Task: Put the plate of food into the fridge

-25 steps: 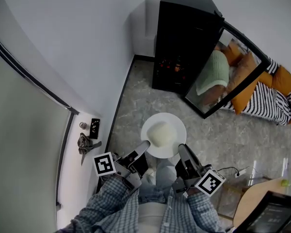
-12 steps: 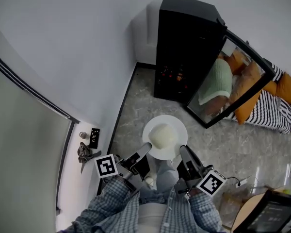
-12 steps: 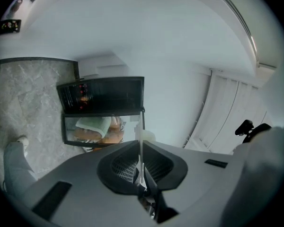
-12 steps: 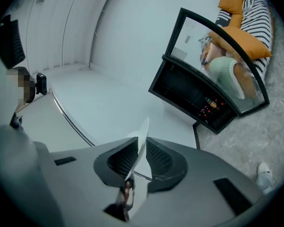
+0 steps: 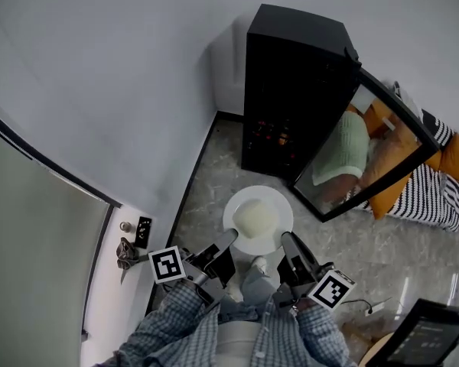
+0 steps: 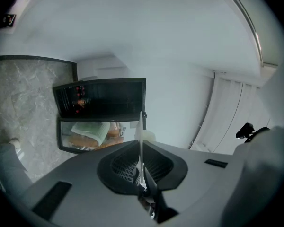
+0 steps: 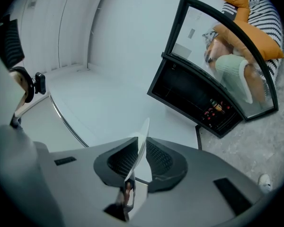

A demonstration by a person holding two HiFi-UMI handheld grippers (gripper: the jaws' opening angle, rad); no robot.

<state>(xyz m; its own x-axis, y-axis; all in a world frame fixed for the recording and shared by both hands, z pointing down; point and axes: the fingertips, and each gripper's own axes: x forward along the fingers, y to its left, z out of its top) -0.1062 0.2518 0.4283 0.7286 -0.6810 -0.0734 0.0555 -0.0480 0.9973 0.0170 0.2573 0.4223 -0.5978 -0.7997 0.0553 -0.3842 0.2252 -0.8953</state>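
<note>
A white plate [image 5: 278, 205] carrying a pale mound of food [image 5: 255, 217] is held out in front of a person in a checked shirt, above a grey marbled floor [image 5: 214, 174]. The left gripper [image 5: 228, 238] is clamped on the plate's near left rim, and the right gripper [image 5: 286, 239] is clamped on its near right rim. In each gripper view the thin rim runs edge-on between the two dark padded jaws, which press against it from both sides. Ahead stands a black fridge [image 5: 291, 75] against the white wall, its glass door [image 5: 367, 159] swung open to the right. The plate is near the fridge opening but outside it.
</note>
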